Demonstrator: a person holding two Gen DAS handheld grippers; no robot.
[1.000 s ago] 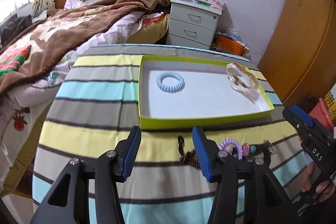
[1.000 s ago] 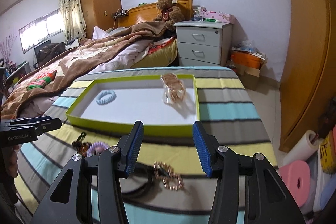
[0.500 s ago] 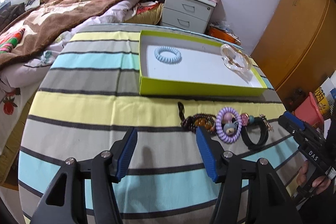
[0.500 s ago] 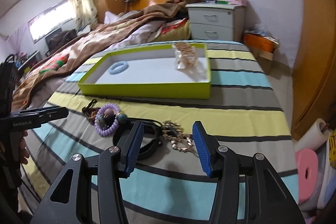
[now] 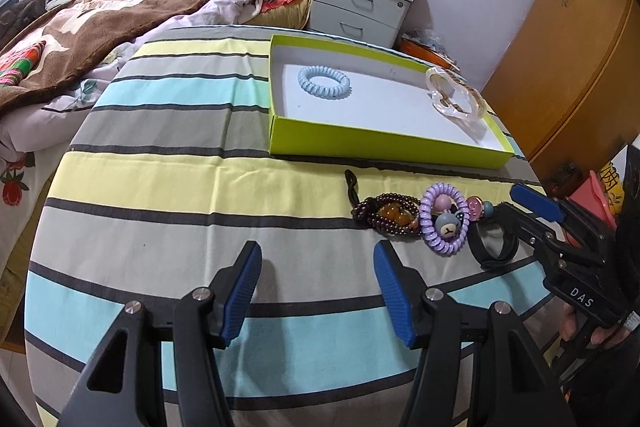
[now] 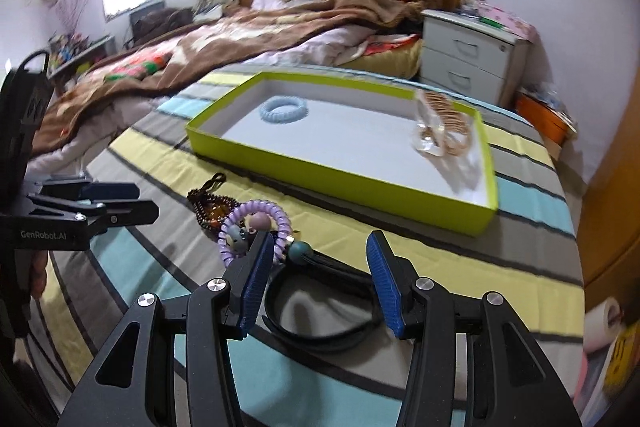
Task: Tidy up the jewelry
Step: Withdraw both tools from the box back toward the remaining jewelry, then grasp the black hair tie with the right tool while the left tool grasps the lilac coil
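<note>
Jaws apart and empty on both grippers over the striped bench (image 5: 160, 187).
Right gripper (image 6: 316, 279), marked "DAS", straddles a black band (image 6: 320, 311); left gripper (image 5: 316, 283) reads "GenRobot.AI".

A striped tablecloth (image 5: 168, 163) carries a green tray (image 5: 384, 147), beaded bracelet (image 5: 384, 213), purple coil tie (image 5: 442, 223) and black band (image 5: 492, 247).

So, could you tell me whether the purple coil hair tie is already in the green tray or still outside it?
Outside. The purple coil hair tie lies on the striped cloth in front of the green tray, among the other loose pieces; only the blue coil tie and a clear bangle are inside.
</note>
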